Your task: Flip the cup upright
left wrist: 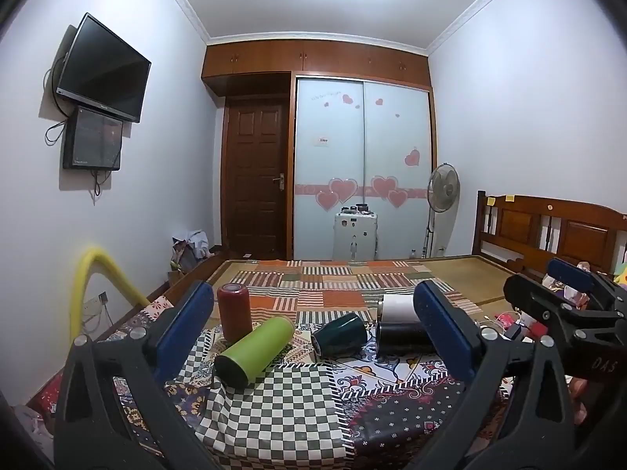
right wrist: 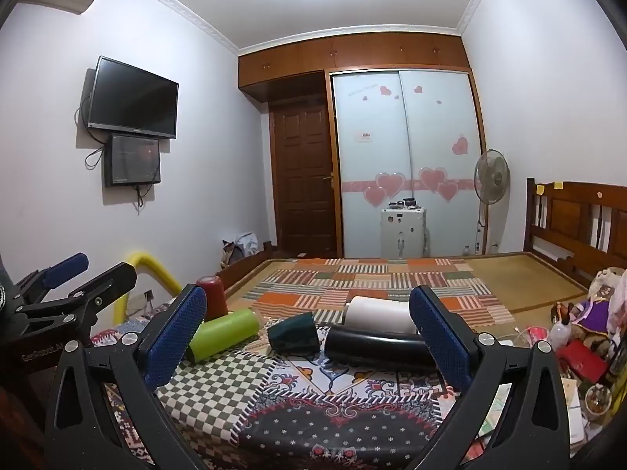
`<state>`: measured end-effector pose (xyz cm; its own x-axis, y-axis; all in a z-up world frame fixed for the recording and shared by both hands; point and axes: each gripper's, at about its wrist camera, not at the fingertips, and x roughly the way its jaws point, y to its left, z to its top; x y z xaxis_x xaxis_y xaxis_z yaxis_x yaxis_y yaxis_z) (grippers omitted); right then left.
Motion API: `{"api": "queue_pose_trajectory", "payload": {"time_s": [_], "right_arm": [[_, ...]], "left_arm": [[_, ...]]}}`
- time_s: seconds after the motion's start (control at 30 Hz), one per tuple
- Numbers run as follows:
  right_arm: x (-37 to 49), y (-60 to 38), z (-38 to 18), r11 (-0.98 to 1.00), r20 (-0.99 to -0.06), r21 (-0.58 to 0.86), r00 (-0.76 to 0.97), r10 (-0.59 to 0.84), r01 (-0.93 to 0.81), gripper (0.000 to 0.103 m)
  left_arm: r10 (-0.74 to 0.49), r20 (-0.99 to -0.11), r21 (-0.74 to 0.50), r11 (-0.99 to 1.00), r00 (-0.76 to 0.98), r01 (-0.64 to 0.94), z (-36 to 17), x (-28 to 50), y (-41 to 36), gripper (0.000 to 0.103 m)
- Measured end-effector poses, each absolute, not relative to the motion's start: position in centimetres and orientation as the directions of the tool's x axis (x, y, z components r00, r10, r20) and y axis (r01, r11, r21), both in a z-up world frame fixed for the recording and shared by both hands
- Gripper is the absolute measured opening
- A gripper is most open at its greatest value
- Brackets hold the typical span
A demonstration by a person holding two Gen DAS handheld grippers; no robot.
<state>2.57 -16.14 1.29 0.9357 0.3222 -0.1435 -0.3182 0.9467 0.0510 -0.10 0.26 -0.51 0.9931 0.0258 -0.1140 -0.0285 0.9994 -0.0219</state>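
Blue ribbed pads line both sets of jaws, and both are spread wide with nothing between them.

Left wrist view: the left gripper (left wrist: 313,333) hovers above the patterned bedspread (left wrist: 282,403). Between its jaws lie the green cup (left wrist: 254,350), on its side with one end toward the camera, and the dark teal cup (left wrist: 340,337), also tipped, its mouth facing the left jaw. The red cup (left wrist: 234,311) stands on end just inside the left jaw, touching or nearly touching the green one. The black cup (left wrist: 403,338) and the white cup (left wrist: 397,308) lie partly behind the right jaw. The right gripper (left wrist: 564,293) appears outside the right jaw, also spread.

Right wrist view: the right gripper (right wrist: 307,333) frames the teal cup (right wrist: 292,333) near mid-gap, with the black cup (right wrist: 376,346) and white cup (right wrist: 382,313) toward its right jaw; the green cup (right wrist: 223,335) and red cup (right wrist: 211,297) sit partly behind its left jaw. Only this view shows the clutter (right wrist: 580,352) beyond the right jaw; only the left view shows the teal cup's open mouth.

Judged step: approach, before any grasp. Which fallen cup is meant cannot be told. The next move calls for lowering one set of jaws across a lying cup's body, closing, then rotating it onto its base.
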Motion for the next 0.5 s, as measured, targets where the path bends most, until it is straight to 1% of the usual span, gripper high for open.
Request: {"api": "queue_pose_trajectory", "payload": {"time_s": [0.5], "right_arm": [[2.68,-16.15,1.33,0.945,-0.14,0.059,0.934,0.328,-0.322,0.103]], "left_arm": [[0.034,-0.103,-0.018,0.999,0.994,-0.036,-0.65,-0.19,0.37,0.103]]}}
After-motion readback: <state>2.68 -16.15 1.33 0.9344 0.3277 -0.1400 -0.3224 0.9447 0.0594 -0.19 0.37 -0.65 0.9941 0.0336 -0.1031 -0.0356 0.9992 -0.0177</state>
